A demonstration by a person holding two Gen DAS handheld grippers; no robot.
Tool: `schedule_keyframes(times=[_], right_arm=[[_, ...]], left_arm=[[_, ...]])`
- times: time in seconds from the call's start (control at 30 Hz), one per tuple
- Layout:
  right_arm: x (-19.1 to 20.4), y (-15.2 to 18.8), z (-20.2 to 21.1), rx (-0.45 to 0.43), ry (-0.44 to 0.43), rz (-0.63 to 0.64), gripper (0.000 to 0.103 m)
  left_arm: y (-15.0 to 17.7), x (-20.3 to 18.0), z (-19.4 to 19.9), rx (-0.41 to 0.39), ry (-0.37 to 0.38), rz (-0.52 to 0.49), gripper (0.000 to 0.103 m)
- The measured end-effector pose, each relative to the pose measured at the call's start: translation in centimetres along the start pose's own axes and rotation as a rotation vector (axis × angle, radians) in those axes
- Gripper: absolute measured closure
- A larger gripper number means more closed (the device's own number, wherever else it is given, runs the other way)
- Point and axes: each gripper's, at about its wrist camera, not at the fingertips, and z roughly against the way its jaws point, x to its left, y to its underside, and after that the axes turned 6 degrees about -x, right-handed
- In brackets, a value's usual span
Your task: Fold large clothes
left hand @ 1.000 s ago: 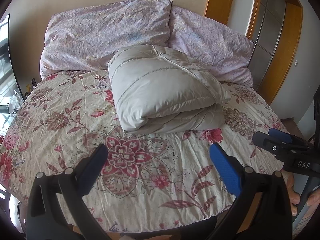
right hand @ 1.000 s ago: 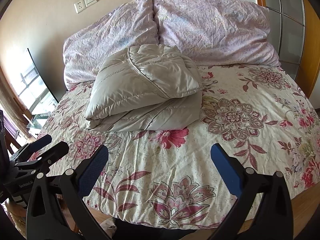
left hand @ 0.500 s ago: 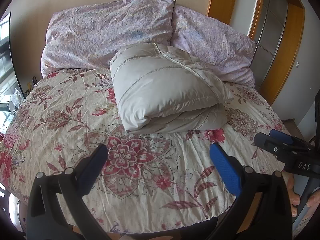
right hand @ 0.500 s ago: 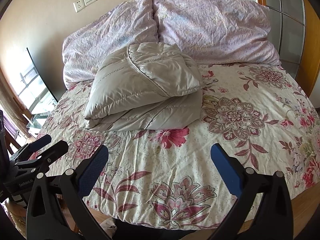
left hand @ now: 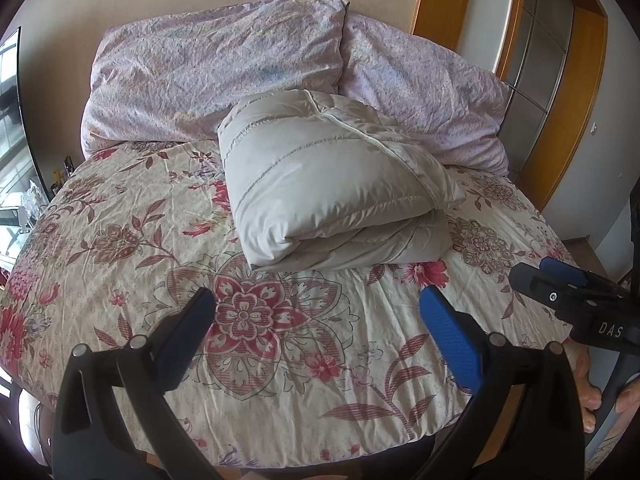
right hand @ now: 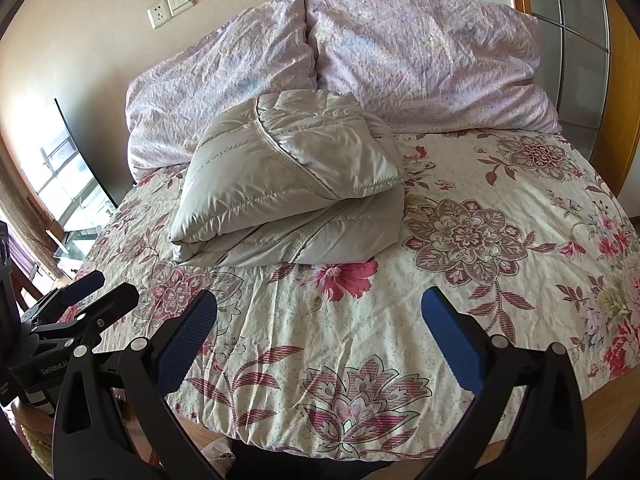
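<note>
A grey quilted jacket (left hand: 336,188) was seen folded into a thick bundle on the flowered bedspread (left hand: 132,240), lying toward the head of the bed with its far edge just against two lilac pillows (left hand: 216,72). In the right wrist view the same bundle (right hand: 288,184) was shown in two layers, the upper fold resting on a flatter lower one, with a stitched seam running across the top. The left gripper (left hand: 316,316) was held above the near part of the bedspread, well short of the jacket, its blue-padded fingers (left hand: 448,336) spread wide with nothing between them. The right gripper (right hand: 318,312) was likewise held over the foot of the bed with its jaws wide apart and nothing grasped. Each tool was caught at the edge of the other's view: the right one at the far right of the left camera, part of a hand (left hand: 588,392) visible on its handle, and the left one at the lower left of the right camera. A wall socket (right hand: 170,4) was seen above the pillows, and a wooden door frame (left hand: 560,92) beside the bed.
</note>
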Motion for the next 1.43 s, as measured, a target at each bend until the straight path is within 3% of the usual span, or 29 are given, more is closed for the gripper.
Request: schedule_keyframes(times=[1.43], right_arm=[[0.04,0.02,-0.42,-0.002,-0.005,-0.002,0.001]], left_arm=[[0.05,0.23,-0.57,0.006,-0.002,0.009,0.002]])
